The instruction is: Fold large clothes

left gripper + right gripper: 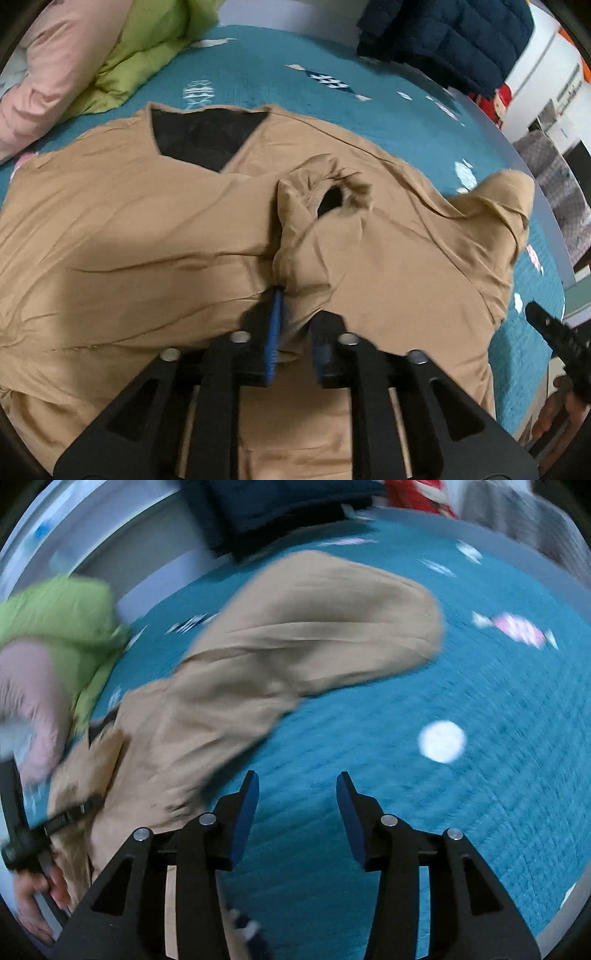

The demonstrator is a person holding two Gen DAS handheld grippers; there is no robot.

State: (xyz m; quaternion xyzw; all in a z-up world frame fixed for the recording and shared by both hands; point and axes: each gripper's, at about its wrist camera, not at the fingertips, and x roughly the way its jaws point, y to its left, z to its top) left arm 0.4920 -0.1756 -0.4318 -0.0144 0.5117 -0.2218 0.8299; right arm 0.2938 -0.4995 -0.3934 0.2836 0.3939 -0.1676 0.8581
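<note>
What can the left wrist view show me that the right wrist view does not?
Only the left wrist view shows the left gripper shut on the sleeve, and the black collar lining. Only the right wrist view shows the right gripper open over bare blue bedspread. Both show the tan coat and green jacket.

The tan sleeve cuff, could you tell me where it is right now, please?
In the left wrist view, the cuff lies just right of centre atop the tan coat, directly ahead of the left tongs, which pinch its sleeve.
</note>
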